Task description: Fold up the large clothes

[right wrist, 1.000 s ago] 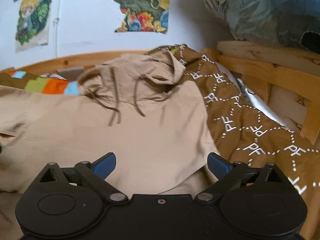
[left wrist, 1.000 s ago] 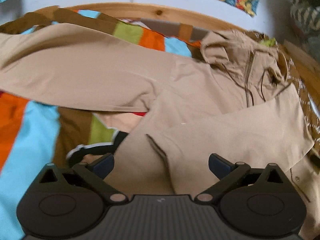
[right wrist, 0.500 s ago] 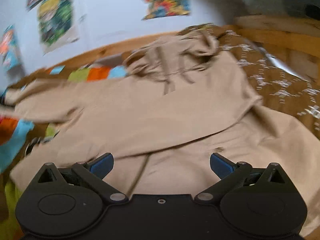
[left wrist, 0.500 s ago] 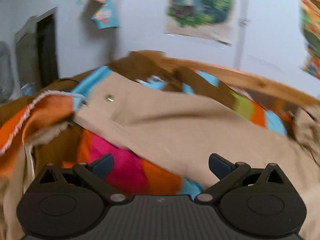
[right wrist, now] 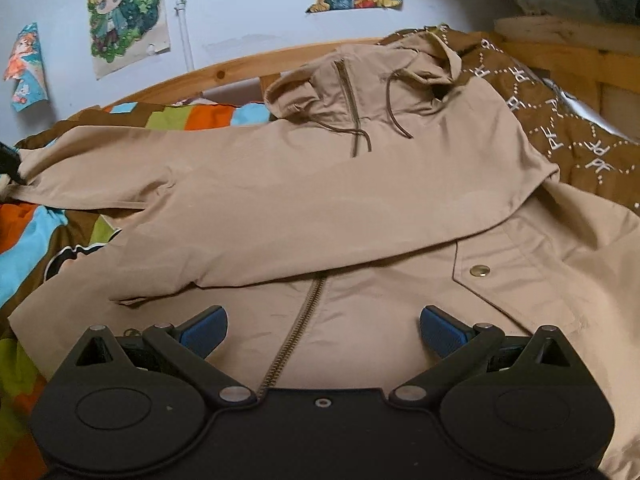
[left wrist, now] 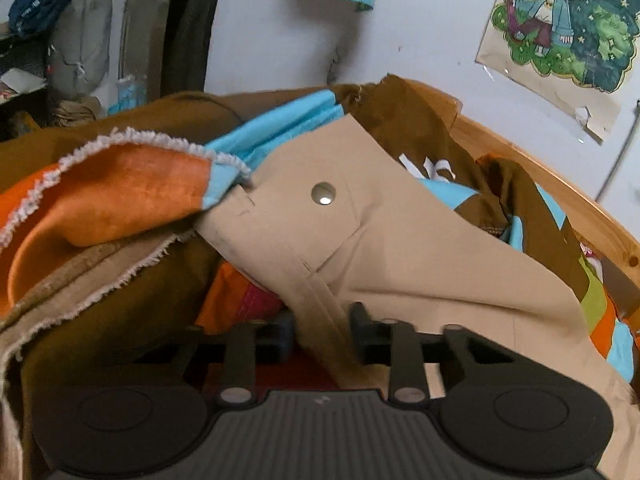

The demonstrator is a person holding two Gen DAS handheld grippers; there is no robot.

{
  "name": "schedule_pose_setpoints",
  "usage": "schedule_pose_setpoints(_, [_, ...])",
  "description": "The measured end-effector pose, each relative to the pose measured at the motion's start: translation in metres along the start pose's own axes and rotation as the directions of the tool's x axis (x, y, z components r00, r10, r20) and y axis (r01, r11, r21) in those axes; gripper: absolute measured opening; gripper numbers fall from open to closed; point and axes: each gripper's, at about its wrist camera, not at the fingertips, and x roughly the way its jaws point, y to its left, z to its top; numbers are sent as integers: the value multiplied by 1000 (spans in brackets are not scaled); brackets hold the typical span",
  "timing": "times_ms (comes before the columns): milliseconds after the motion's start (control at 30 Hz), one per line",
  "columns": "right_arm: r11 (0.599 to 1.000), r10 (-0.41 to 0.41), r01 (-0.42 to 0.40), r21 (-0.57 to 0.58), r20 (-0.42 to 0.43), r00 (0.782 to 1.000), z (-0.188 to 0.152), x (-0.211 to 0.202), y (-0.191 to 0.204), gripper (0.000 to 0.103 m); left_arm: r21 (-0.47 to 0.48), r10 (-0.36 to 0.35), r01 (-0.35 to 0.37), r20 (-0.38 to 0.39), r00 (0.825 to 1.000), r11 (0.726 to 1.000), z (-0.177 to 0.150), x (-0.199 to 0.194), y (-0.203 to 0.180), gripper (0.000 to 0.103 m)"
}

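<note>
While our left gripper (left wrist: 322, 330) has just been closing its jaws on the beige jacket's (right wrist: 320, 208) cuff, our right gripper (right wrist: 322, 326) gapes wide, empty, above the zipper (right wrist: 296, 332) at six o'clock.

- Left wrist view sits low and close over the beige jacket (left wrist: 400, 248) sleeve end, facing the poster (left wrist: 560, 28) wall.
- Right wrist view looks downward across the jacket (right wrist: 320, 200) front toward the same poster (right wrist: 124, 12).
</note>
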Motion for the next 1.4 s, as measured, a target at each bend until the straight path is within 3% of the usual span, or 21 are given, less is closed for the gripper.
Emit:
schedule_pose_setpoints(100, [1000,0,0,7,3,1000,0,1,-1,102,29,-14,11,76,997,1000,-7,-21,-3,13])
schedule_pose_setpoints(233, [1000,7,-8,18,6,1000,1,1,-3,102,150,-55,22,219,974,988,-14,-55,-30,9])
schedule_pose_setpoints(367, [999,17,-17,31,17,1000,3,-2,-4,102,284,-179,75,358,916,956,-20,-100,-68,8])
schedule_pose_setpoints(500, [999,29,-31,42,42,999,6,-8,-7,102,448,-372,179,391,842,876,-36,-144,-115,8])
schedule_pose_setpoints(700, [996,20,-28,90,90,996,15,-19,-22,102,650,-629,363,234,741,668,-89,-192,-185,9])
schedule_pose_setpoints(867, [986,-44,20,166,141,989,27,-28,-54,102,697,-718,490,51,694,524,-147,-201,-223,9])
schedule_pose_setpoints(967, [977,-77,41,208,167,983,31,-33,-77,102,689,-728,563,-75,682,456,-185,-194,-242,10])
schedule_pose_setpoints(1100, [965,-108,55,258,194,975,35,-35,-102,102,700,-689,627,-268,674,341,-242,-180,-253,12])
schedule_pose_setpoints(1167, [956,-126,63,287,207,970,37,-37,-114,102,714,-640,639,-355,681,284,-267,-173,-253,20])
schedule_pose_setpoints(1267, [947,-149,76,313,215,965,38,-38,-126,102,739,-607,642,-419,675,204,-293,-172,-235,45])
schedule_pose_setpoints(1333, [943,-150,74,324,216,965,38,-37,-131,102,756,-605,634,-431,670,162,-300,-177,-214,59])
schedule_pose_setpoints(1400, [943,-136,60,329,214,967,37,-36,-132,102,759,-594,635,-449,668,140,-300,-177,-200,63])
